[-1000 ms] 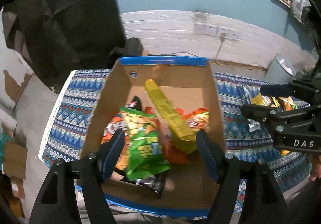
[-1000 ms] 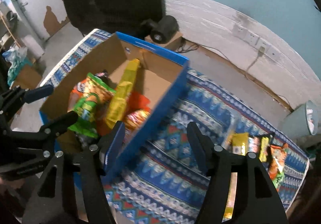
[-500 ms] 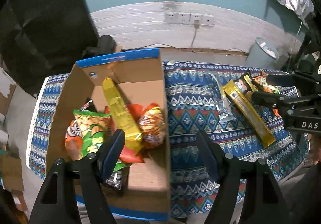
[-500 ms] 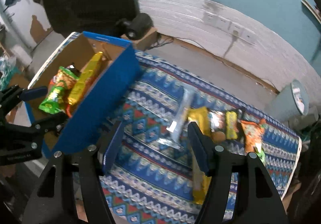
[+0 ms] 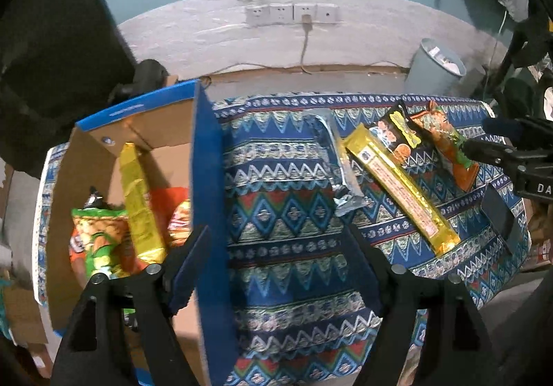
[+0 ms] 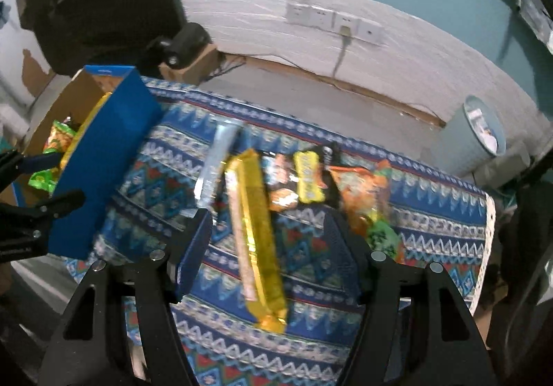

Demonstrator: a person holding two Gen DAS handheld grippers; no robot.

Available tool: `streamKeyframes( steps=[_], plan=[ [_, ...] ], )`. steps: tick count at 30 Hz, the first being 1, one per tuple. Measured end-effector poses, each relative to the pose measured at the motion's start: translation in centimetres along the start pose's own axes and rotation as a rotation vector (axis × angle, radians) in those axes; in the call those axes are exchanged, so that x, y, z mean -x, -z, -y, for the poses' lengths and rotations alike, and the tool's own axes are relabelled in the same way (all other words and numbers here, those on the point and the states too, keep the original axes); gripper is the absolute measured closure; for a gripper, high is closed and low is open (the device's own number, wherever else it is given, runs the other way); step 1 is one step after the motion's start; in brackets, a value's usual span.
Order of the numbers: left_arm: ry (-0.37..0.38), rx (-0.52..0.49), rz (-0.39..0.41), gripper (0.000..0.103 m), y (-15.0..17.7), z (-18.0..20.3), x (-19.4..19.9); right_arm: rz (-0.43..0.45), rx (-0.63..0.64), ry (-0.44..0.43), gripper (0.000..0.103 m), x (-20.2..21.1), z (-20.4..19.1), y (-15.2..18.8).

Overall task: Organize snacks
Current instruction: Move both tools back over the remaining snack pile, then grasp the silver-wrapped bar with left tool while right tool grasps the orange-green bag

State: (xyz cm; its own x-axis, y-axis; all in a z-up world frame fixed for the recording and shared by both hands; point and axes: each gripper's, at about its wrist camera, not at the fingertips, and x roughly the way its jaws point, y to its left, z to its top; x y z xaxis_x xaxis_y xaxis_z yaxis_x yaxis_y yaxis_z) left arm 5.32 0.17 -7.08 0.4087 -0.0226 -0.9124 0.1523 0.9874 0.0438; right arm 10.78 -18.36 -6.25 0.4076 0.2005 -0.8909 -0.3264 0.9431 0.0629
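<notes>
overhead, the right gripper (image 6: 268, 247) hangs with its fingers spread wide, empty, above a long gold snack bar (image 6: 254, 237) lying on the patterned blue tablecloth (image 6: 432, 234). just beside the bar lie a silver wrapper (image 6: 216, 165), a yellow-and-black packet (image 6: 307, 177) and an orange chip bag (image 6: 364, 192). at the cloth's left end, the left gripper (image 5: 280, 270), fingers also wide apart and holding nothing, straddles the blue wall of a cardboard box (image 5: 204, 178) that holds a gold packet (image 5: 138, 199) and a green chip bag (image 5: 100, 234).
</notes>
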Motion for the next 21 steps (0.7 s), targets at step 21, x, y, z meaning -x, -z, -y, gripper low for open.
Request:
streamKeyframes(
  steps=[21],
  plan=[
    [0.066, 0.019, -0.1, 0.024, -4.1, 4.9, -10.2, -0.12, -0.107, 0.052, 0.03, -7.3, 9.7, 2.6]
  ],
)
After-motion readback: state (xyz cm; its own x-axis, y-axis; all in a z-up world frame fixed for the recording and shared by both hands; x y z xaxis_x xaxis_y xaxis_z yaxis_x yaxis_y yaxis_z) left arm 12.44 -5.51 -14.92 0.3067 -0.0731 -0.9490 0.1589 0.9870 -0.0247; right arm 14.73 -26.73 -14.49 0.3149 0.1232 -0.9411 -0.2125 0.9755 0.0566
